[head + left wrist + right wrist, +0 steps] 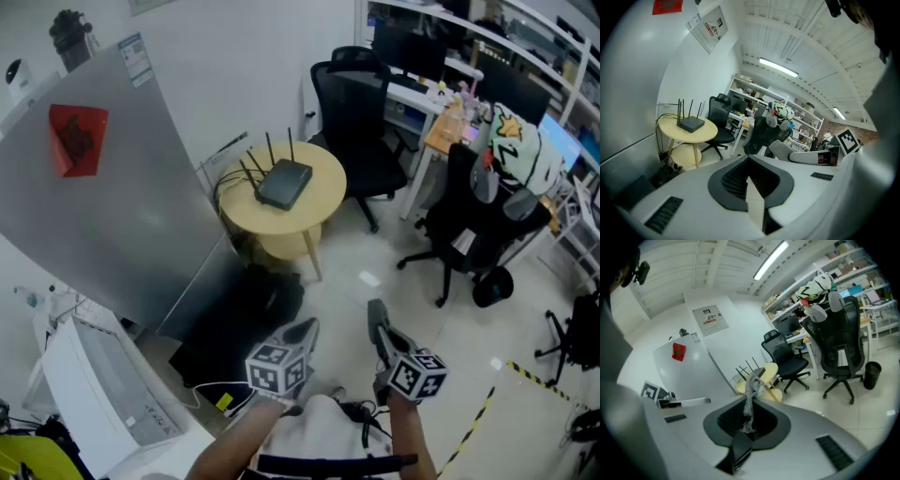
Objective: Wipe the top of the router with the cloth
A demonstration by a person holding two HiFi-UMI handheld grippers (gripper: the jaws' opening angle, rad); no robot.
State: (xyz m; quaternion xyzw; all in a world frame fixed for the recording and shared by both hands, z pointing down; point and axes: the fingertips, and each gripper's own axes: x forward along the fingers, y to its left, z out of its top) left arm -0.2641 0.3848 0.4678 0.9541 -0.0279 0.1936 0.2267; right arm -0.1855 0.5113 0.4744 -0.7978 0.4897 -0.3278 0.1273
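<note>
A black router (284, 183) with several upright antennas sits on a round pale-wood table (319, 211), far ahead of both grippers. The left gripper view shows the router (690, 123) on the table (708, 133) at the left. My right gripper (378, 319) is shut on a grey cloth (751, 387), which sticks up from between its jaws and partly hides the router (760, 372) behind it. Beside it, my left gripper (305, 330) is held low over the floor. In its own view the left gripper (749, 161) is shut with nothing in it.
A black office chair (361, 112) stands just right of the table. Another chair (487, 220) with a white-green helmet sits further right. A grey partition (112, 197) runs along the left and a white machine (103, 403) stands at bottom left. Desks with monitors (422, 56) line the back.
</note>
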